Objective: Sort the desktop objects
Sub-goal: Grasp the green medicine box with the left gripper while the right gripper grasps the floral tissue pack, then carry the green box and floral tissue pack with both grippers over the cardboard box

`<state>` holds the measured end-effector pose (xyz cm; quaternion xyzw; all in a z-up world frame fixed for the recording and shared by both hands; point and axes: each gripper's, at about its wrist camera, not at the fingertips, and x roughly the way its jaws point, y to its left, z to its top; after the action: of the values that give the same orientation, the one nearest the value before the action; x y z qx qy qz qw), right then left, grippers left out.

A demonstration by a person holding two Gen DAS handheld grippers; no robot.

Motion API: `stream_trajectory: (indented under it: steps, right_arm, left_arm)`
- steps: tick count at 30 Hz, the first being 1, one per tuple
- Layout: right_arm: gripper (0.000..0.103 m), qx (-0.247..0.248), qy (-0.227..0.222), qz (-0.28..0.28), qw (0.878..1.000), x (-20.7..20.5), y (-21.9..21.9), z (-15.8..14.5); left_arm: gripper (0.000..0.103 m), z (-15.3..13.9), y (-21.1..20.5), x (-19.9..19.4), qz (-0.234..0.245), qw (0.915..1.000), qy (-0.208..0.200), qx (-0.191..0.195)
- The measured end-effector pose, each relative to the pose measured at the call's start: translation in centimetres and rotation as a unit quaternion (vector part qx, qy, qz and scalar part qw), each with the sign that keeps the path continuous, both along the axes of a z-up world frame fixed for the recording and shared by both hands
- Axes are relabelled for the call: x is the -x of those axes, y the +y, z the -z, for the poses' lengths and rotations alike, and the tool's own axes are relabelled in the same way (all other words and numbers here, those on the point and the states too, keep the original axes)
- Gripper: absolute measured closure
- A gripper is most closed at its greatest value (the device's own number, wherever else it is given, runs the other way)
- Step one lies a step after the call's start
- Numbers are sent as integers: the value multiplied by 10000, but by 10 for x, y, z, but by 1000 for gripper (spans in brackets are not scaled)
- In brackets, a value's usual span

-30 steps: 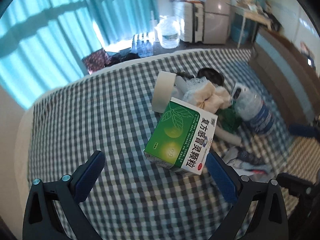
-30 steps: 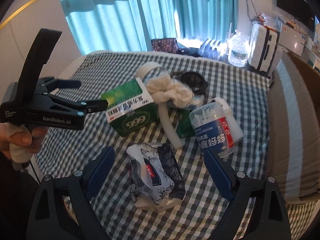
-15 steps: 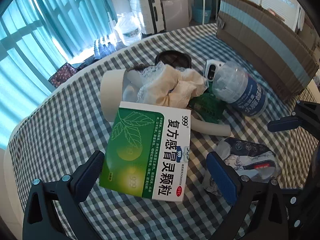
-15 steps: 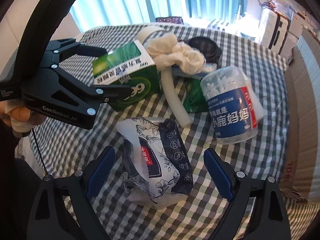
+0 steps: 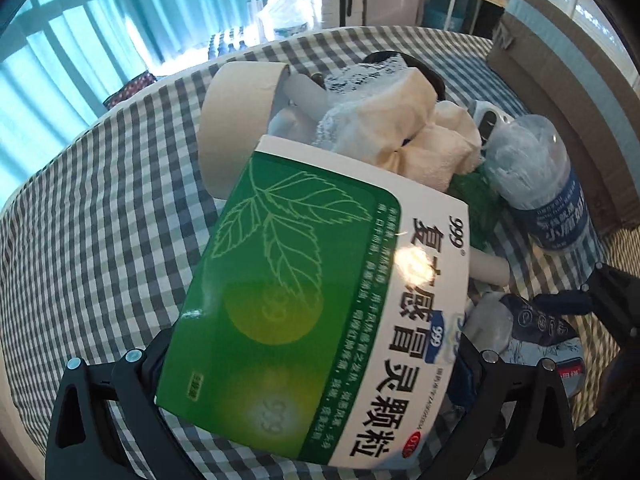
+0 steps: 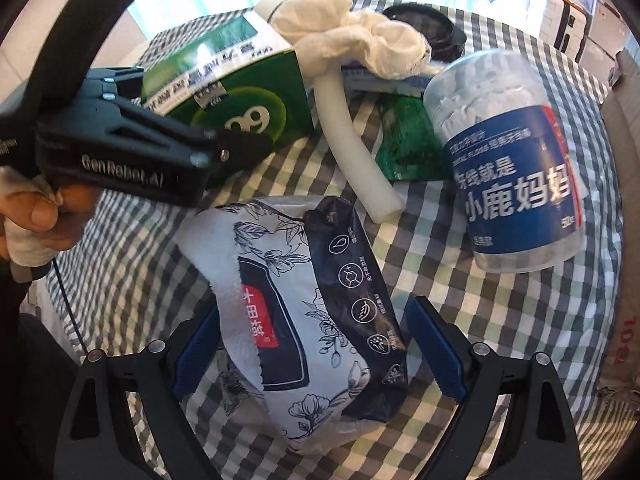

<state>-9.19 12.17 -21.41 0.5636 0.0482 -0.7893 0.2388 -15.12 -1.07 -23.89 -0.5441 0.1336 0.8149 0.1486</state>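
- Checked cloth (image 5: 100,240): bare on the left of the left wrist view, out to its curved far edge, where curtains (image 5: 80,40) hang behind; this is the widest open room around the pile.
- Left gripper (image 5: 312,364): fingers set wide to either side of the green box (image 5: 312,300), which fills the gap; whether the pads press on it cannot be told. In the right wrist view the same gripper (image 6: 240,144) enters from the left, gripped by a hand (image 6: 36,216), its tip against the box (image 6: 236,96).
- Tape roll (image 5: 236,128): on edge just behind the box, touching it.
- Pale rag (image 5: 404,136): bunched on top of the pile, right of the roll.
- White tube (image 6: 356,152): runs from under the rag toward the camera, between the box and a green wrapper (image 6: 408,144).
- Tissue pack (image 6: 308,312): soft, flower-printed, lying between the open fingers of the right gripper (image 6: 316,352); blue pads stand clear of both its sides.
- Clear jar (image 6: 512,160): on its side, right of the tube, blue label up, packed with small white pieces.
- Black round thing (image 6: 424,28): behind the rag, near the cloth's far edge.
- Right margin: a narrow strip of bare cloth beyond the jar, then a brown edge (image 6: 624,320).
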Motion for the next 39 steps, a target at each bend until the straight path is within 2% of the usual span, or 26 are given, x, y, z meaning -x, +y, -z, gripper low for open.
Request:
stream_trajectory:
  steps: [3, 4, 7, 13, 16, 20, 23, 27, 35, 39]
  right_arm:
    - [11, -117, 82, -69, 9999, -1, -6, 6]
    - [11, -155, 98, -70, 9998, 0, -7, 7]
    - [11, -301, 231, -87, 9992, 2, -12, 12]
    - [12, -511, 409, -117, 9978, 0, -21, 17]
    - [30, -438, 520, -15, 9977, 0, -17, 14]
    - [55, -182, 412, 113, 9989, 6, -16, 7]
    - [68, -47, 372, 130, 9992, 6, -13, 4]
    - [73, 14, 530, 175, 9984, 6, -13, -7]
    - [74, 211, 998, 447, 9938, 10, 13, -47]
    - [74, 289, 1271, 624, 9895, -3, 34, -71]
  left_arm:
    - [2, -3, -1, -3, -33, 10000, 9, 5]
    - [7, -4, -1, -5, -63, 10000, 33, 2]
    - [12, -6, 0, -4, -212, 9997, 92, -56]
    - [13, -7, -5, 0, -538, 9982, -26, -252]
    - [13, -11, -6, -5, -637, 9976, 21, -259]
    - [14, -24, -11, -11, -878, 9954, 272, -260]
    - [14, -35, -14, -13, -1072, 9925, 485, -333]
    - [14, -48, -22, -15, -1263, 9886, 673, -459]
    - [14, -83, -28, -30, -1492, 9788, 1321, -479]
    - [14, -103, -31, -42, -1573, 9731, 1606, -507]
